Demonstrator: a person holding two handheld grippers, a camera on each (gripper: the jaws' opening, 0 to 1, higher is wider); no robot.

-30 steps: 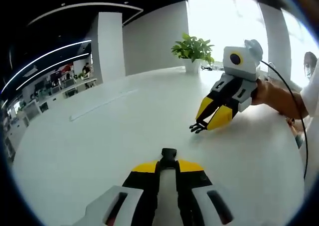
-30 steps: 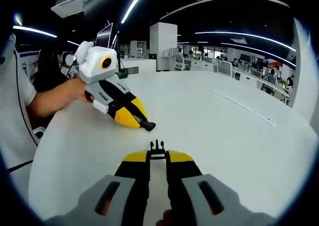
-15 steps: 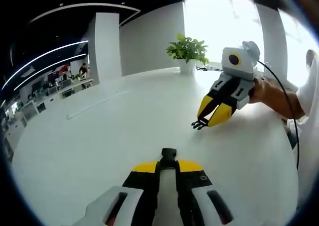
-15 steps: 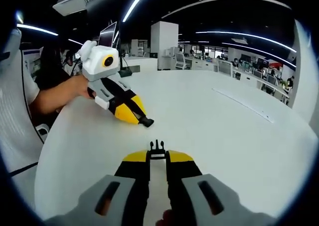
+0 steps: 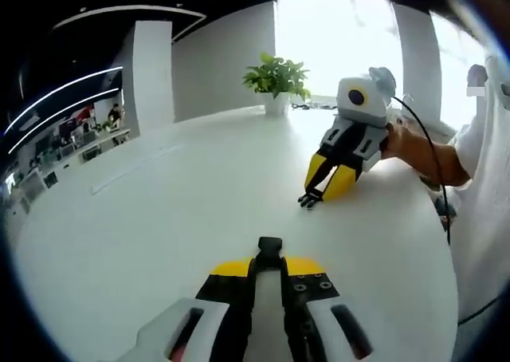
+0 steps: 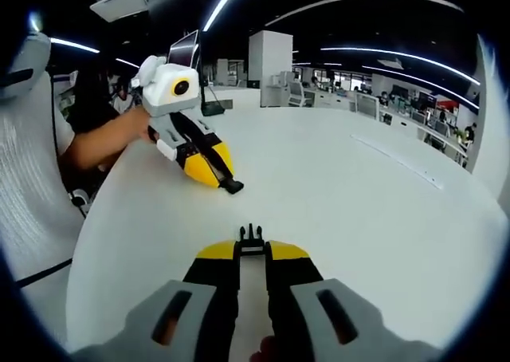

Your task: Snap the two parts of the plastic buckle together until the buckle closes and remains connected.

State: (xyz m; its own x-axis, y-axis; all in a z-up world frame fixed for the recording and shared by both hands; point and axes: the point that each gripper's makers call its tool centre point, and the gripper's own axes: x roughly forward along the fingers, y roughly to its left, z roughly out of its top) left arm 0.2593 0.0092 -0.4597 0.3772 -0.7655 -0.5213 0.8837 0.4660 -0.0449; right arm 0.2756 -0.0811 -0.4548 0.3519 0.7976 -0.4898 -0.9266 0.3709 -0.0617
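Observation:
My left gripper point(image 5: 269, 261) is shut on the black socket half of the buckle point(image 5: 269, 249), which sticks out past its yellow tips just above the white table point(image 5: 159, 218). My right gripper point(image 6: 252, 249) is shut on the black pronged half point(image 6: 252, 236). In the left gripper view the right gripper point(image 5: 320, 190) comes in from the upper right, tilted down, with the pronged half point(image 5: 308, 199) at its tip near the table. In the right gripper view the left gripper point(image 6: 218, 176) points down and right with the socket half point(image 6: 233, 187) at its tip. The two halves are apart.
A potted plant point(image 5: 276, 76) stands at the table's far side before bright windows. A long thin strip point(image 6: 398, 161) lies on the table. A person's forearm point(image 5: 422, 155) and white sleeve point(image 6: 36, 194) are at the table's edge. A monitor point(image 6: 185, 53) stands behind.
Both views have swung a little with the hands. Each gripper keeps its hold on its buckle half, and the gap between the two halves looks about the same.

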